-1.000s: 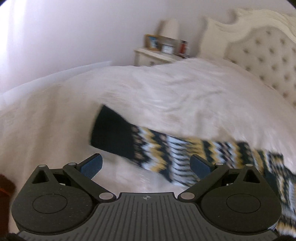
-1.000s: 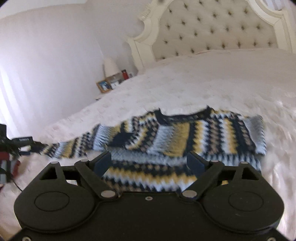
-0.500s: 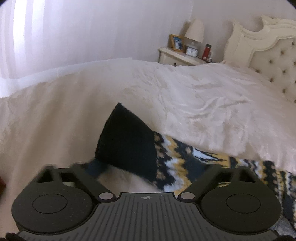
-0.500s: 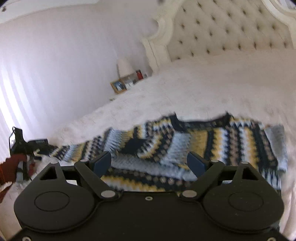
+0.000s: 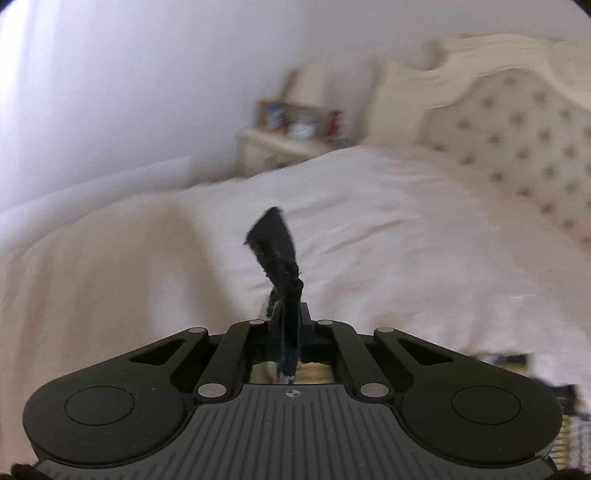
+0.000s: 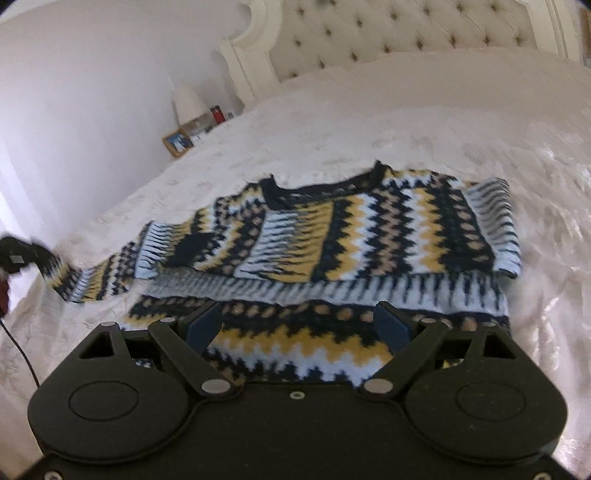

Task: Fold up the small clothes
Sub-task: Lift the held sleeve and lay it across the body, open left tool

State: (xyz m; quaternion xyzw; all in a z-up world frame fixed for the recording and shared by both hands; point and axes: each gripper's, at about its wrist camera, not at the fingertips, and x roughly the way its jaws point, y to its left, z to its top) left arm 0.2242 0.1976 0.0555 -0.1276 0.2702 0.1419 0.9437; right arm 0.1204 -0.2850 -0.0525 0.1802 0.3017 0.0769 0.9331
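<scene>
Sweater (image 6: 354, 236), a small knitted one in navy, mustard, tan and pale-blue zigzag bands, lies spread on the cream quilted bed (image 6: 461, 122), neckline toward the tufted headboard (image 6: 406, 33) and hem nearest the right claw. One sleeve already lies folded across the chest; the other trails out to the left edge of the right wrist view, where the left claw (image 5: 286, 332) has its jaws pinched tight on the dark navy cuff (image 5: 277, 254), which stands up above them. That grip looks meant for carrying the sleeve over onto the body. The right claw (image 6: 299, 325) hovers over the hem with jaws wide and nothing between them, probably to steady or take that edge. The bedspread around the sweater is bare, with free room on every side. A white nightstand (image 5: 273, 147) stands well apart beside the headboard.
</scene>
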